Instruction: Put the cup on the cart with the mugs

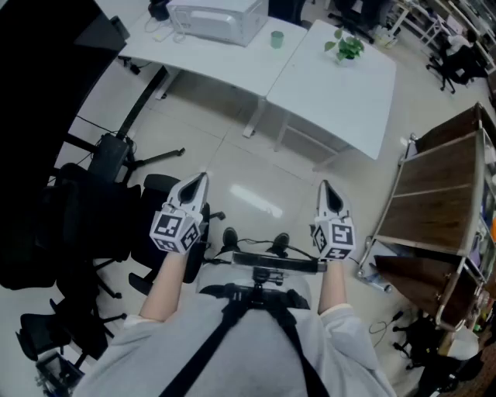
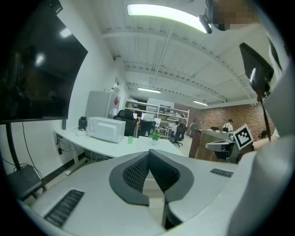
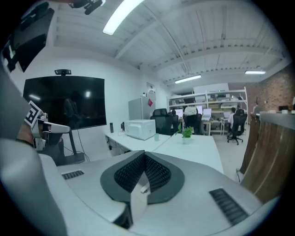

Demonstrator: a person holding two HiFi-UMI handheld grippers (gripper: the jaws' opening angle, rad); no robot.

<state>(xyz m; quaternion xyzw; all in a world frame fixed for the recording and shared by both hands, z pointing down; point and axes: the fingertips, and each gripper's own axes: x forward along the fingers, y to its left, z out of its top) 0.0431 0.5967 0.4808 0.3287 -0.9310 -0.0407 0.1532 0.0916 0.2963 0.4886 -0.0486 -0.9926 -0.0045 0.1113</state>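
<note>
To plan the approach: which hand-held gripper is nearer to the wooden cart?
Right. The right hand-held gripper is left of the cart, with bare floor between; the left hand-held gripper is farther left.

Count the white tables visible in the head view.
2: the left table bears the microwave and green cup; the right table, abutting it, bears the plant. Others may be hidden.

The person's bare left forearm [image 1: 165,285] and bare right forearm [image 1: 332,285] reach forward side by side. The white left gripper [image 1: 202,180] and white right gripper [image 1: 325,186] are well apart, pointing ahead and slightly downward. Each has its jaws pressed together, with nothing between them.
</note>
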